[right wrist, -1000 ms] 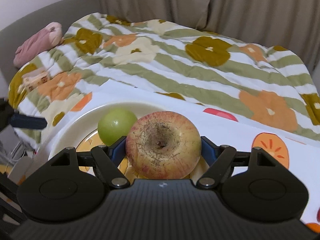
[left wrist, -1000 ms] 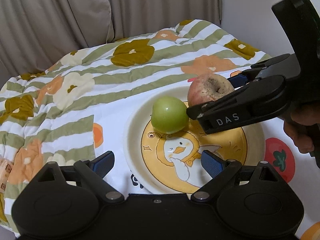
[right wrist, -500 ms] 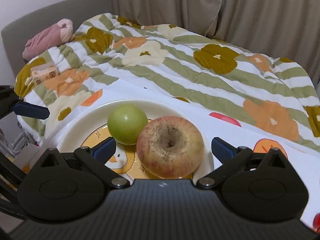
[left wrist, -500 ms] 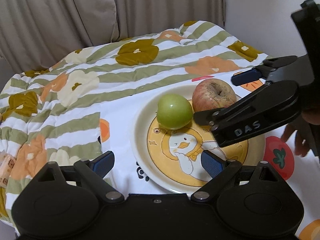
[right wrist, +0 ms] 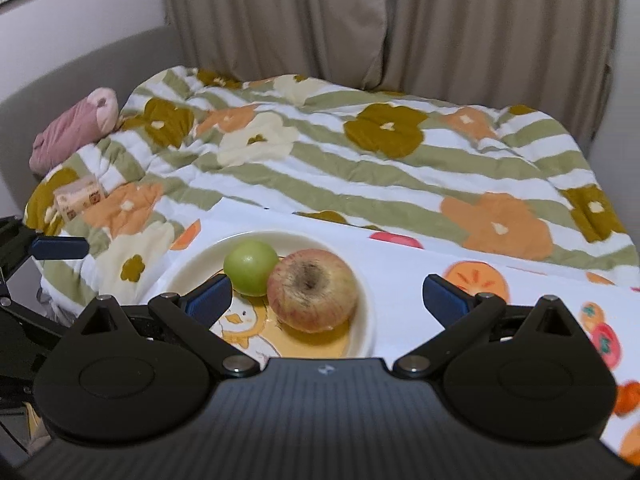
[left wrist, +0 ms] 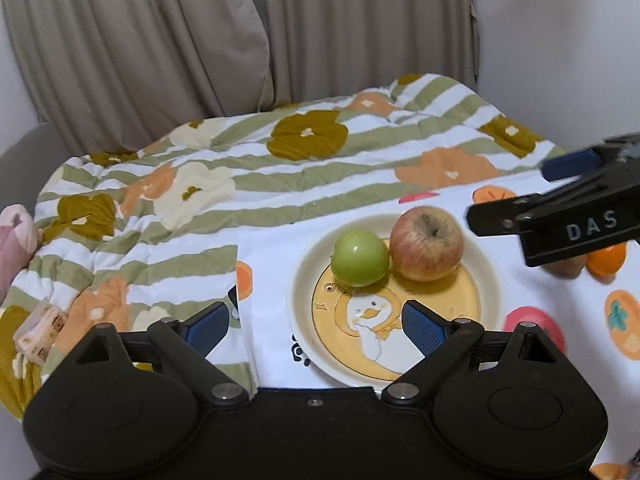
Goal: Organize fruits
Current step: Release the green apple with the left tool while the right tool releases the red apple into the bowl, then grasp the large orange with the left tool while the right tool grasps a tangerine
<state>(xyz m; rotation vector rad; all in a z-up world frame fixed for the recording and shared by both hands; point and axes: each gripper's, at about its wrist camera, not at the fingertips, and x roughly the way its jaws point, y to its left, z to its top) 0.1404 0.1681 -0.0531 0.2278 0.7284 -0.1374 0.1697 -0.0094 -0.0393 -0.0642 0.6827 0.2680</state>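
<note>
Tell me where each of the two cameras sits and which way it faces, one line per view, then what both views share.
Left wrist: sits on the left gripper, looking forward and down at the plate from its near edge; own open fingers frame the bottom, the right gripper enters at right.
Right wrist: sits on the right gripper, looking forward and down at the plate's right side; own open fingers show, nothing between them, with the left gripper's blue pad at far left.
Shared: plate, green apple, red apple, striped floral quilt, curtains.
</note>
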